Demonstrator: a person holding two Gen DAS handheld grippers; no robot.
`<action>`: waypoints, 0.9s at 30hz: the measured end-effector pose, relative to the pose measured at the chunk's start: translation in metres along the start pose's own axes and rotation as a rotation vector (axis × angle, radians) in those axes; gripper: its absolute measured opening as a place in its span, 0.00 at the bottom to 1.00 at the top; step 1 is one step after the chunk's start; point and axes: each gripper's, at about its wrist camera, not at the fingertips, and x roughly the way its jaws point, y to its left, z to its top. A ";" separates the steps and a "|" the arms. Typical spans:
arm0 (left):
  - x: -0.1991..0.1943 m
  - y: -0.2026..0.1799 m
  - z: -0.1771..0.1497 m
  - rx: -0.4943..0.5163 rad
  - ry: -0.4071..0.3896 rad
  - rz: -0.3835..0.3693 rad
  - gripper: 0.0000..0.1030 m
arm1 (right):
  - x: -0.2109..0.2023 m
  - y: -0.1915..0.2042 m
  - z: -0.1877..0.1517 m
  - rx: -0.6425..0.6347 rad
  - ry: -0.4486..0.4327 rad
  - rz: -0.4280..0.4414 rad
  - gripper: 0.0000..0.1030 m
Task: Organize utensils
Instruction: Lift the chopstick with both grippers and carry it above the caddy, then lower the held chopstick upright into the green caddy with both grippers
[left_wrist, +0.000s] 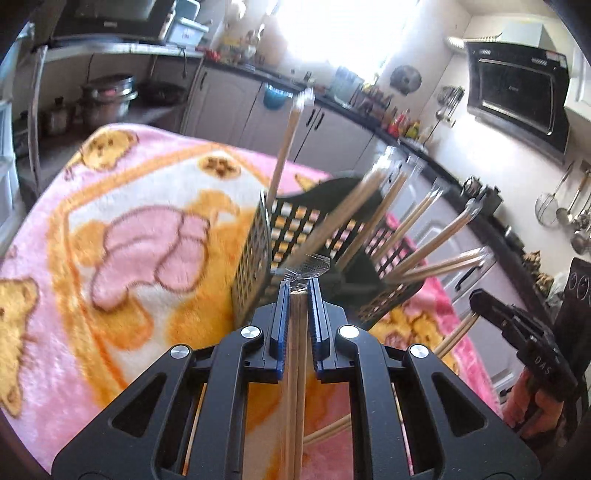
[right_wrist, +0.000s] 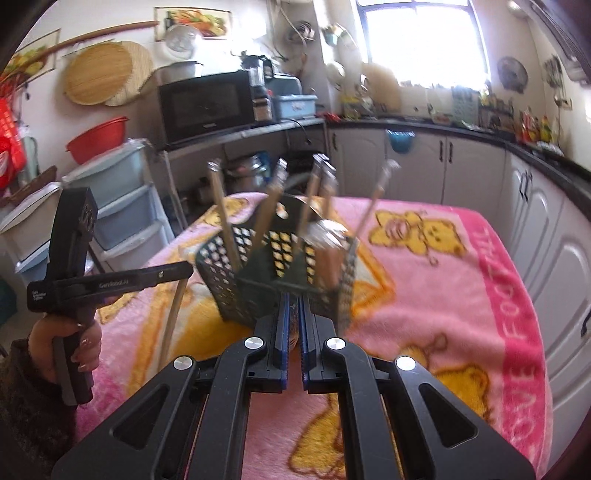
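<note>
Both fingers pinch wrapped chopsticks (left_wrist: 295, 369), seemingly; left gripper (right_wrist: 184, 271) reads "GenRobot.AI".

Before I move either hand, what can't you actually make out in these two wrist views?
- Left wrist view: the chopsticks in the left gripper run off the bottom edge; their length is cut off.
- Right wrist view: what the right gripper clamps is mostly hidden by its fingers; only a brown sliver shows.
- Both views: the black basket walls hide its bottom; the chopstick tops are motion-blurred.
</note>
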 end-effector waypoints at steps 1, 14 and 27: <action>-0.004 -0.002 0.003 0.000 -0.015 -0.003 0.06 | 0.000 0.003 0.002 -0.010 -0.004 0.003 0.05; -0.027 -0.032 0.024 0.049 -0.114 -0.037 0.03 | -0.020 0.040 0.030 -0.103 -0.079 0.059 0.04; -0.050 -0.057 0.055 0.092 -0.217 -0.067 0.03 | -0.039 0.050 0.060 -0.128 -0.170 0.064 0.04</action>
